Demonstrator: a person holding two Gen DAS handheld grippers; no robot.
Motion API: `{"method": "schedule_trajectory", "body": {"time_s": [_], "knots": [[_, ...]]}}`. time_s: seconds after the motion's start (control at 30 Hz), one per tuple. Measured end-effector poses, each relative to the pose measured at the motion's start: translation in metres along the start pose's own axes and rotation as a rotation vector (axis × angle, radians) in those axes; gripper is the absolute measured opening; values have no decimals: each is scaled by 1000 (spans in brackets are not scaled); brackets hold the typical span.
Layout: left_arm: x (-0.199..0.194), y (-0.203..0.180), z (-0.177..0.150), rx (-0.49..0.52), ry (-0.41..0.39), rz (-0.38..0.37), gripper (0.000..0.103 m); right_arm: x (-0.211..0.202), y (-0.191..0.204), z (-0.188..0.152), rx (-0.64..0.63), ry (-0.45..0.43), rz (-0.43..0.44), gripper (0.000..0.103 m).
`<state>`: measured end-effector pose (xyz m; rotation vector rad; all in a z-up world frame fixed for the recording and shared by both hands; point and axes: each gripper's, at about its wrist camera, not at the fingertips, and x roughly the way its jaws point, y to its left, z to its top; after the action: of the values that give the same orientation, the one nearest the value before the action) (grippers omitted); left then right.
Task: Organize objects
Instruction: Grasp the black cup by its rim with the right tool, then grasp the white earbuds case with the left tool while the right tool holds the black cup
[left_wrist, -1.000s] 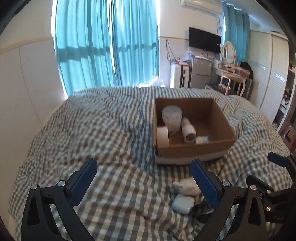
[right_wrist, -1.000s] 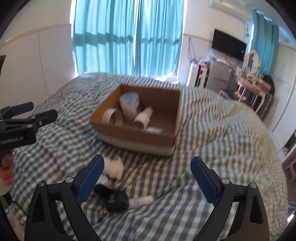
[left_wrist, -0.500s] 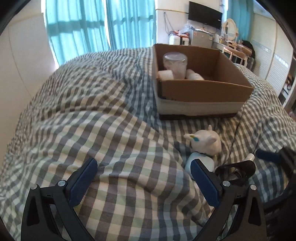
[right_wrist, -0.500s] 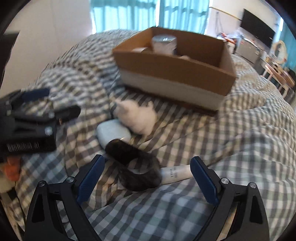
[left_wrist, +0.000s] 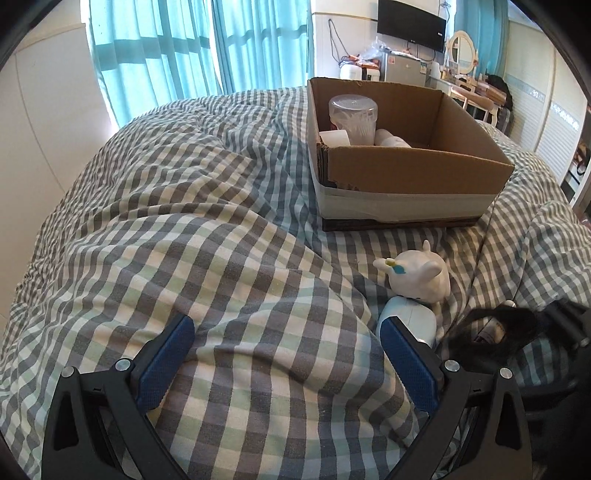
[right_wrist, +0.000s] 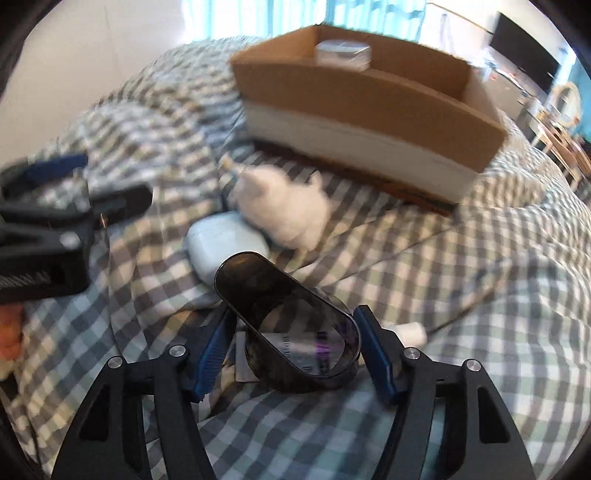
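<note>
Right wrist: dark band (right_wrist: 295, 332) between hand-held gripper (right_wrist: 291, 350) pads.

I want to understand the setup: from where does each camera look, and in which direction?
Left wrist: sits on the left gripper, looks down across the checked bed toward the cardboard box; its open fingers show.
Right wrist: sits on the right gripper, looks down at a dark oval case between its fingers; the left gripper and a hand show.
Shared: box, white toy, pale blue case.

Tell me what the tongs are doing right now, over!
Right tongs closing around dark scoop, not clearly gripping. Left tongs open, nothing between them. Cardboard box ahead; white toy lies between.
</note>
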<state>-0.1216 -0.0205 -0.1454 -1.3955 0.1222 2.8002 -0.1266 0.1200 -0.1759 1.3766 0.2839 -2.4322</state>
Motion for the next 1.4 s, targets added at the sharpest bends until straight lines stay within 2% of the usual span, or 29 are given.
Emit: {"method": "schedule_trajectory", "body": {"time_s": [0.2, 0.33, 0.43, 0.5, 0.67, 0.83, 0.87, 1.0, 1.1, 1.17, 1.2, 1.4], "knots": [[-3, -11, 5, 25, 7, 16, 103, -39, -23, 10, 70, -84, 23, 65], [-3, -29, 10, 44, 12, -29, 103, -60, -35, 19, 61, -135, -17, 65], [0, -46, 13, 79, 15, -51, 103, -64, -44, 30, 42, -165, -90, 65], [5, -56, 15, 99, 20, -63, 103, -59, -54, 36, 51, -165, -110, 65], [22, -71, 15, 118, 53, -86, 103, -31, -68, 27, 97, -99, -63, 65], [40, -76, 15, 106, 94, -88, 101, -27, -74, 24, 121, -96, -10, 65], [42, -78, 15, 112, 101, -86, 100, -26, -76, 24, 131, -95, -1, 65], [52, -90, 11, 162, 145, -93, 80, -27, -78, 20, 148, -98, 16, 65], [59, -95, 8, 186, 174, -92, 75, -28, -76, 20, 145, -102, 15, 65], [59, -95, 8, 185, 182, -103, 66, -28, -76, 19, 145, -101, 11, 65], [59, -95, 8, 182, 188, -113, 57, -28, -76, 19, 145, -101, 10, 65], [46, -94, 6, 166, 178, -130, 56, -29, -75, 16, 146, -103, -12, 65]]}}
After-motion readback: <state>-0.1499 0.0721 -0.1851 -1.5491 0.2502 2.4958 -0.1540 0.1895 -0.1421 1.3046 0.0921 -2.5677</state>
